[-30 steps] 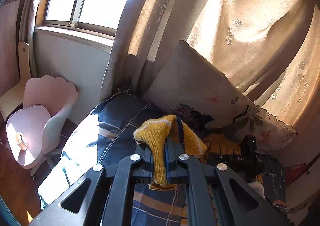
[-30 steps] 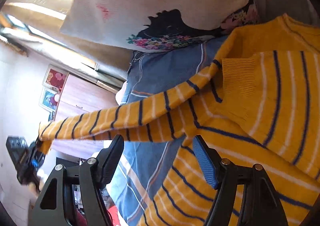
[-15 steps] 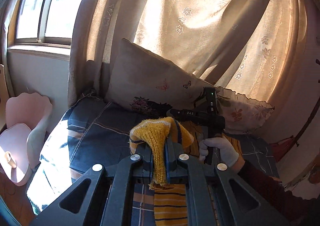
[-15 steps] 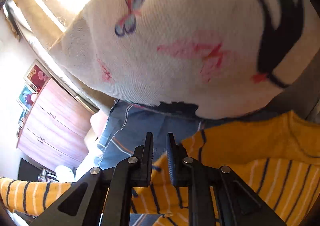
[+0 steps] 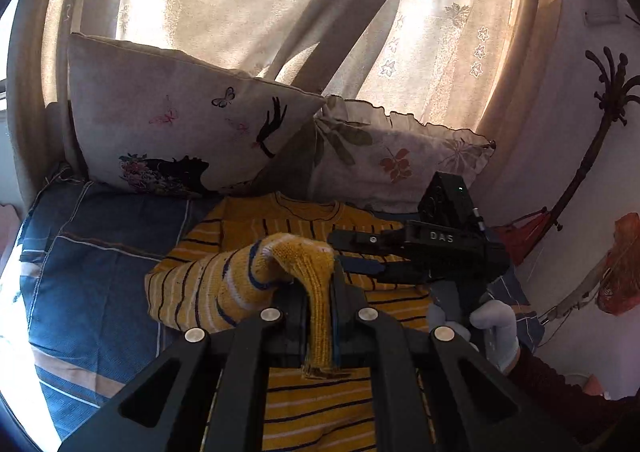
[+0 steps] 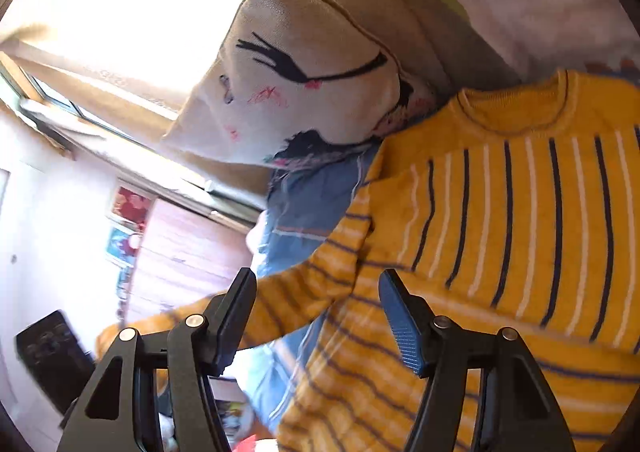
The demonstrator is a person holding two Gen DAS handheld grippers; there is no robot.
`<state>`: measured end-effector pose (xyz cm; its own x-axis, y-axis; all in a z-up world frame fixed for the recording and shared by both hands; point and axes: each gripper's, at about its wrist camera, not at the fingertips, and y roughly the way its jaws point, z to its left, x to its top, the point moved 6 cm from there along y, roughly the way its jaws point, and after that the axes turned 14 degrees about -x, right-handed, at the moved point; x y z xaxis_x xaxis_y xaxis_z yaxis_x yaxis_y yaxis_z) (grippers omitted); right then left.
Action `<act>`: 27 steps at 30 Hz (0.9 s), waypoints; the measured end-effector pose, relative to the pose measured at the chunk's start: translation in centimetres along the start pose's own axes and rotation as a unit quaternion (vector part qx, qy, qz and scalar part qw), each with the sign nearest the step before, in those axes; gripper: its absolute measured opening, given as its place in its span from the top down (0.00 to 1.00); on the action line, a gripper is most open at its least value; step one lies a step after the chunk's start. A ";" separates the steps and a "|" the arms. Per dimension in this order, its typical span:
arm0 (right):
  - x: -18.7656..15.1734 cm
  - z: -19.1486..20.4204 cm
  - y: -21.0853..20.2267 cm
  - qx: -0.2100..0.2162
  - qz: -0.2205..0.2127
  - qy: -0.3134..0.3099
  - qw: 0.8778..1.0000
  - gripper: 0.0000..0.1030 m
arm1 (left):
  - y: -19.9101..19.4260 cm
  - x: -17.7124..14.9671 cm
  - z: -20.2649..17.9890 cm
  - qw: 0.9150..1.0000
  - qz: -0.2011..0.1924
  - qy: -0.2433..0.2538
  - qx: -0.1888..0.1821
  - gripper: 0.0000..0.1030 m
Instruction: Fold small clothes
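A yellow sweater [image 5: 320, 404] with dark and white stripes lies flat on the blue plaid bedspread [image 5: 92, 260], collar toward the pillows. My left gripper [image 5: 318, 292] is shut on the cuff of its sleeve [image 5: 240, 284], which arches up over the sweater's chest. In the left wrist view my right gripper [image 5: 352, 252] hovers over the chest just right of the cuff, in a gloved hand [image 5: 496, 324]. In the right wrist view the right gripper [image 6: 320, 292] has its jaws opening wide. The lifted sleeve [image 6: 296, 292] shows in the gap, untouched by the pads. The sweater's body [image 6: 520, 212] fills the right.
Two pillows, a beige printed one [image 5: 172, 124] and a floral one [image 5: 400, 156], lean against the sunlit curtain [image 5: 320, 4] behind the sweater. A wall with a dark coat rack [image 5: 600, 124] closes the right side. A wooden dresser [image 6: 184, 252] stands beyond the bed's edge.
My left gripper has swung right with the cuff, bringing the sleeve over the sweater's chest. My right gripper closed near the pillow, then drew back and opened again.
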<state>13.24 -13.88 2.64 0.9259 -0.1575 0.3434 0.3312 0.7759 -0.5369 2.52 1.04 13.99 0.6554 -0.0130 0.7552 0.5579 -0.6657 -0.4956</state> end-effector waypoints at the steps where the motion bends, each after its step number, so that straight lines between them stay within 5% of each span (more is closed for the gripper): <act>1: -1.1 0.2 -0.6 0.029 0.009 0.008 1.000 0.24 | 0.1 -0.2 0.2 1.000 -0.003 0.000 0.009 0.92; 5: -5.0 1.2 -1.4 0.118 0.067 0.054 0.989 0.19 | 0.6 -2.4 0.7 1.000 -0.010 -0.017 0.024 0.92; 12: -8.4 3.8 1.8 0.137 0.102 0.044 0.984 0.19 | 0.7 -6.5 0.2 0.999 -0.008 -0.039 0.033 0.92; 14: -8.4 4.9 2.2 0.142 0.089 0.026 0.985 0.27 | 0.5 -7.7 -0.3 0.999 -0.004 -0.039 0.030 0.92; 15: -8.4 5.7 2.4 0.138 0.088 0.008 0.987 0.50 | 0.4 -8.0 -0.5 0.999 -0.002 -0.035 0.028 0.92; 16: -8.3 6.5 2.4 0.125 0.086 -0.013 0.988 0.70 | 0.2 -8.2 -0.7 0.999 -0.001 -0.029 0.029 0.91; 18: -7.7 8.1 2.1 0.085 0.072 -0.064 0.992 0.85 | -0.4 -8.4 -1.0 0.999 -0.008 -0.021 0.024 0.88; 23: -4.1 11.0 -2.7 -0.011 -0.023 -0.169 0.985 0.88 | -2.2 -7.6 -0.9 0.999 -0.038 -0.027 -0.009 0.61; 27: -0.2 9.4 -6.6 -0.138 -0.091 -0.216 0.962 0.89 | -2.7 -7.3 0.2 0.998 -0.049 -0.028 -0.005 0.53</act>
<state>9.18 -13.23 13.38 0.7054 0.0389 0.7077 0.5723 0.5577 -0.6012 -3.67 3.03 9.74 0.6260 0.0933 0.7743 0.6150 -0.6695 -0.4166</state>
